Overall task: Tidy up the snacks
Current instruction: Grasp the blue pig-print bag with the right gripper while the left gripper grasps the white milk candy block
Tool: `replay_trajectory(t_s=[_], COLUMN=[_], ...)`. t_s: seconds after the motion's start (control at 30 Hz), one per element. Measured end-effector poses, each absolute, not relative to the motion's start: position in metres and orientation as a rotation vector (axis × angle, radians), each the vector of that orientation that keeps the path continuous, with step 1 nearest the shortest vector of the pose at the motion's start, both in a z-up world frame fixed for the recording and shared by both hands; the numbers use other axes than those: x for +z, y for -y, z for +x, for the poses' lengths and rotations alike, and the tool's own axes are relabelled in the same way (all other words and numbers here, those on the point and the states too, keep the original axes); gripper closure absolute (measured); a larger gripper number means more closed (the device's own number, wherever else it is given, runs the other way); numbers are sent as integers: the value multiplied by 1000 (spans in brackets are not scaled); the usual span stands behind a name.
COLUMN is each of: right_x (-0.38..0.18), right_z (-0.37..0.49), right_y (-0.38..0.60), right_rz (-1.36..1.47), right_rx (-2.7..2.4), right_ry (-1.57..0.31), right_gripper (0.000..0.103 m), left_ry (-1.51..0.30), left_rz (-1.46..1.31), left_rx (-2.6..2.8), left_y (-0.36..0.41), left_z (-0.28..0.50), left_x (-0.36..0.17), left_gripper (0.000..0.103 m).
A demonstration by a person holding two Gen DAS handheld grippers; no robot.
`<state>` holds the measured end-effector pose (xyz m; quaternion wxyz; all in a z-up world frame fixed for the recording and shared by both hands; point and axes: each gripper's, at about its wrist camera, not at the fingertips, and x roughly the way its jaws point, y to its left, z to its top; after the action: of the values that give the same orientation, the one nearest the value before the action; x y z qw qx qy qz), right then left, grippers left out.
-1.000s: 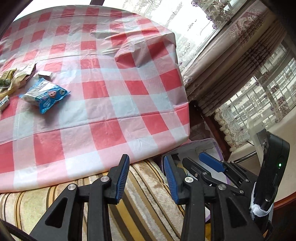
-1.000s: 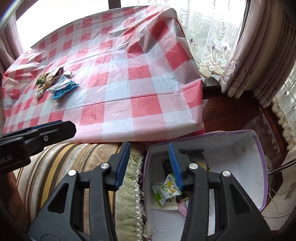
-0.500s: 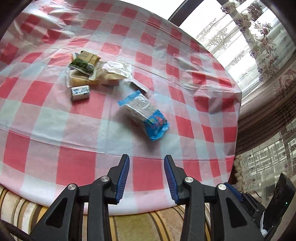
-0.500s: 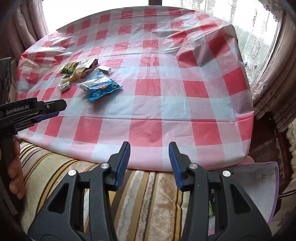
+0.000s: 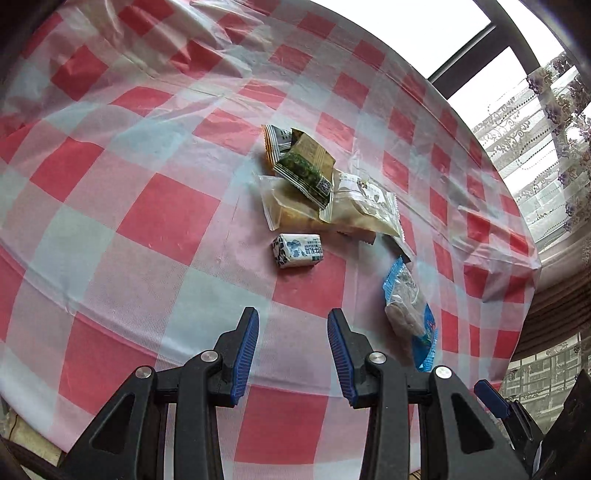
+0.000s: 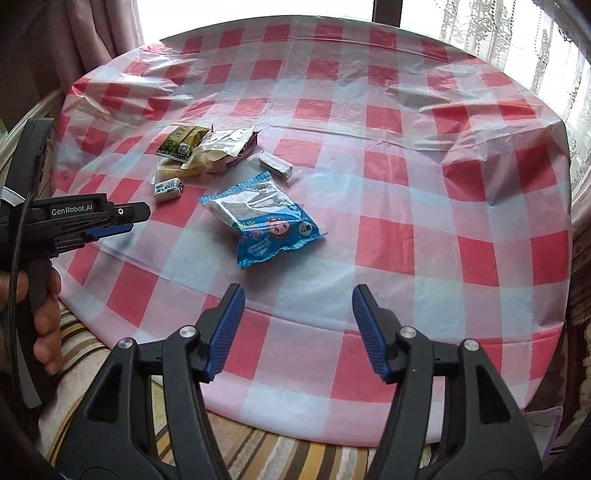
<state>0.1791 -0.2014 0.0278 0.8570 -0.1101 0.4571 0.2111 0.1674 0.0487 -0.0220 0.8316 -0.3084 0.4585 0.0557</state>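
The tabletop (image 6: 388, 236) is covered by a red-and-white checked plastic cloth (image 5: 155, 218); lace curtains (image 6: 491, 26) are hung behind, and striped upholstery (image 6: 266, 454) is seen below

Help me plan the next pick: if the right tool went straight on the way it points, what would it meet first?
Probably the blue snack packet, which lies just ahead of the right tool, slightly left of its centre line. Its jaws are opening with nothing between them. Depth is unclear, so it might touch the checked tablecloth first.
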Motion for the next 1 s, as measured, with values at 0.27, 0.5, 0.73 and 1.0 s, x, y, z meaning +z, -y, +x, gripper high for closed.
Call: replay_trajectory(t_s=[0.27,0.5,0.73,1.0], right_x=[17,6,-2,-17], right_z=[204,227,241,259], right_y=[173,164,158,152], right_rz=[-299,-317,-317,-271], right_rx=[516,536,582,608], right_ry=[-944,-955,-972,-1027], right_gripper=[35,31,30,30], left_ry=[-977,-964,-949,-921], left_rz=[-592,-480,-305,-289], left_rx=[125,164,201,188], left_y=[-43,-32,-18,-21], left_z=[195,215,230,227], left_x=[-25,-23,-24,-24], left_gripper=[63,63,64,68])
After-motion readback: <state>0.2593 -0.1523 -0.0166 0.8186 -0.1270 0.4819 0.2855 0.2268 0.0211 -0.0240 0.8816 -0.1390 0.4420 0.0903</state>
